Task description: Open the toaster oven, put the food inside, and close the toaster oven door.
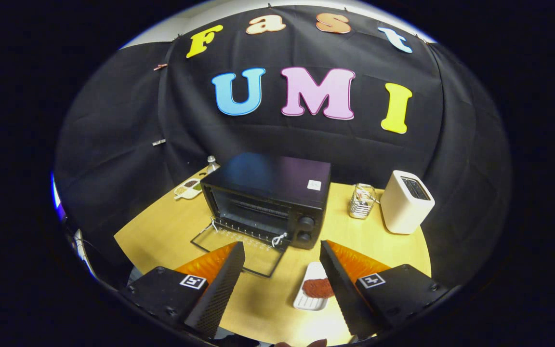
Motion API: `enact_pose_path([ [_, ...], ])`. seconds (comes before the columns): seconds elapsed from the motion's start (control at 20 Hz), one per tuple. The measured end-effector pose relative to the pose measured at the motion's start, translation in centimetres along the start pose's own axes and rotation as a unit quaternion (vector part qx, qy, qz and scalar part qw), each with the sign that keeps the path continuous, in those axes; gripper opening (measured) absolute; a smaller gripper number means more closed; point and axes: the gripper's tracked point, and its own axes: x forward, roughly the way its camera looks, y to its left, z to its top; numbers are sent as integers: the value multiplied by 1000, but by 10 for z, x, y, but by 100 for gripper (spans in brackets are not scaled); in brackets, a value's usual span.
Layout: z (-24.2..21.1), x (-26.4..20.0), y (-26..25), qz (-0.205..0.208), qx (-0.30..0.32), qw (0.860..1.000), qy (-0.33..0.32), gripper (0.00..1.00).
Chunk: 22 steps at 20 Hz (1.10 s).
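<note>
While spread, gripper [282,270] above oven door's [239,250] edge.

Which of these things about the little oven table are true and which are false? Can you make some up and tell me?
1. The toaster oven door is open, lying flat on the table. True.
2. The tongs are squeezing the food. False: the fingers stand apart with nothing between them.
3. The food is already inside the oven. False: it lies on a white dish on the table, in front of the oven.
4. A white toaster stands beside the oven, with a small wire basket between them. True.
5. The oven has two knobs on its front. True.
</note>
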Motion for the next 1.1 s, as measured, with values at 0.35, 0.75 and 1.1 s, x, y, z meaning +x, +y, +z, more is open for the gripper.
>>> enact_pose_path([
  [0.35, -61, 16, -92, 5, 50, 993, 112, 98],
  [0.75, -127, 62, -118, 88, 126, 959, 237, 97],
  [1.1, -155, 101, -111, 132, 187, 930, 289, 60],
])
